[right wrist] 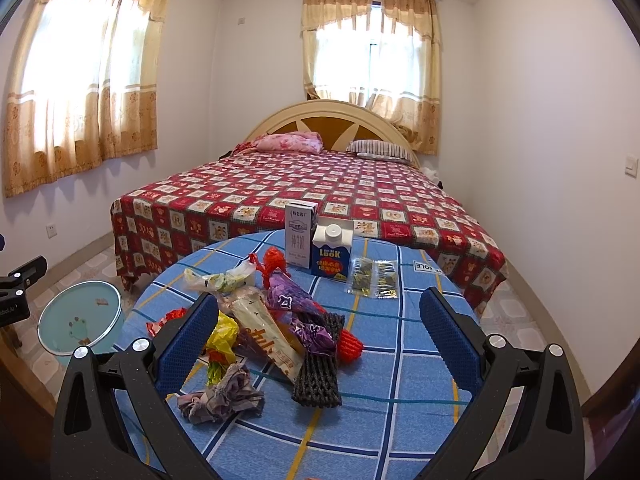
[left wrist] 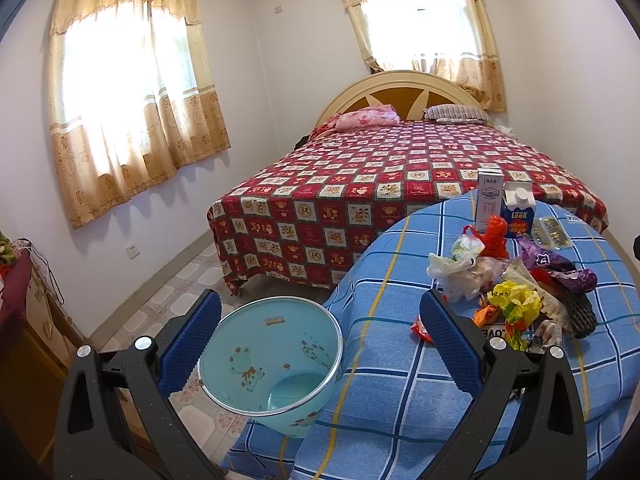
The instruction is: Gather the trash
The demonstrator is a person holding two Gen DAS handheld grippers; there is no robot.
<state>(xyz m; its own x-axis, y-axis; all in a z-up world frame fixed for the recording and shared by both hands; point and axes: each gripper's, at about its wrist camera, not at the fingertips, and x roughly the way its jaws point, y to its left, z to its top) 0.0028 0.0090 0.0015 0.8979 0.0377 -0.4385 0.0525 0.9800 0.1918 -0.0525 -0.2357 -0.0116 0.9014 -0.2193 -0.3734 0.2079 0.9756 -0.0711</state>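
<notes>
Both claws gape empty, left gripper (left wrist: 320, 332) over the pale-blue plastic cartoon bin (left wrist: 272, 356) at lower centre, right gripper (right wrist: 318, 330) over the crumpled wrapper heap (right wrist: 276, 320) on the blue checked tablecloth (right wrist: 400, 380); best pinch one top piece.

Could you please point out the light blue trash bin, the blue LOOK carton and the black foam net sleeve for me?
Light blue trash bin (left wrist: 256, 364): left wrist view, on its inner wall by the frog print.
Blue LOOK carton (right wrist: 331, 258): right wrist view, on its printed front face.
Black foam net sleeve (right wrist: 318, 376): right wrist view, on its lower mesh.
</notes>
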